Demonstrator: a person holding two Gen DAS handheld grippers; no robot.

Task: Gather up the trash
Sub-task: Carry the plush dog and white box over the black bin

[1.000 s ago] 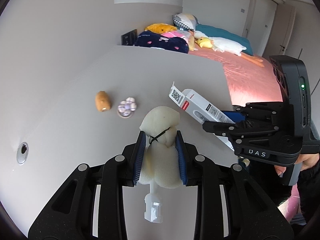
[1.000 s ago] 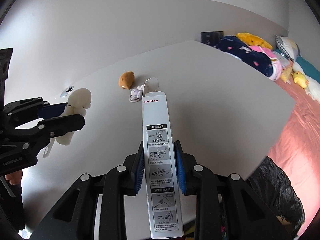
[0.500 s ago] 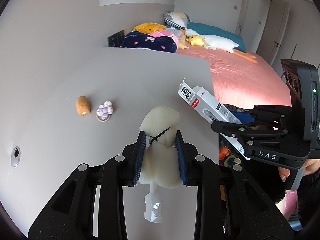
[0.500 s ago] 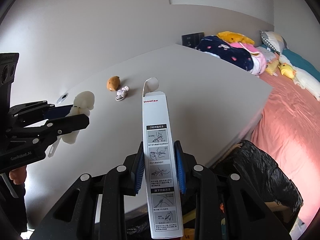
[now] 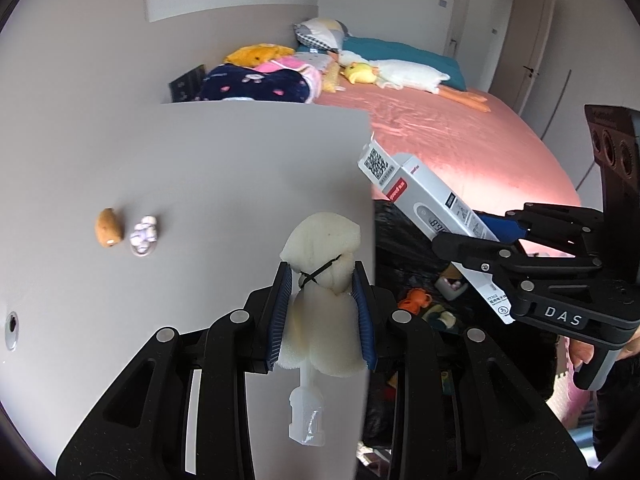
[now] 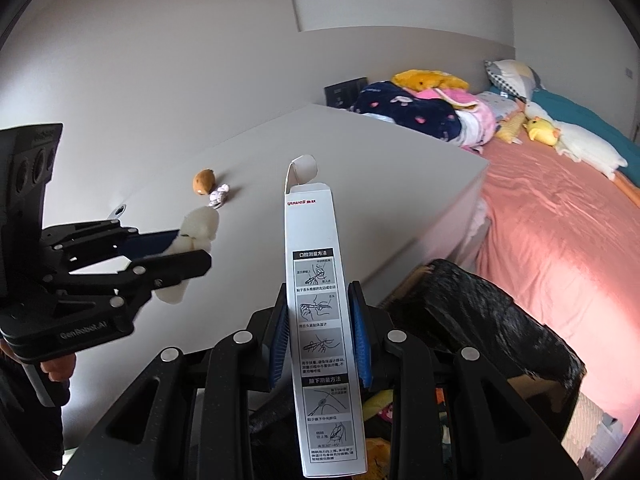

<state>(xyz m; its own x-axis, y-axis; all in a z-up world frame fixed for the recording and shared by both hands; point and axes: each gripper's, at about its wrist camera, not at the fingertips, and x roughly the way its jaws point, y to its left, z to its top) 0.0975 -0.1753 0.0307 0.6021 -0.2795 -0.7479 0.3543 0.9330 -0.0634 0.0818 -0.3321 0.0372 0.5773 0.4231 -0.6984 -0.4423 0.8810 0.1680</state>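
Left gripper [image 5: 323, 312] clamped on a cream foam wad [image 5: 320, 280] with plastic stem. Right gripper [image 6: 320, 336] clamped on a white thermometer box [image 6: 320, 304], long axis running forward along the fingers. Black-lined trash bin [image 6: 492, 320] below and right of both, off the grey table [image 5: 200, 168] edge; right gripper nearer. Bin interior largely hidden; contents indistinct. Two small items [image 5: 124, 230] left on table.

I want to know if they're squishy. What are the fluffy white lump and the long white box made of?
Fluffy cream-white lump: probably soft foam or sponge, matte and porous, dented between the pads. Long white printed box: looks like thin, smooth cardboard, with crisp folded edges and a tab.
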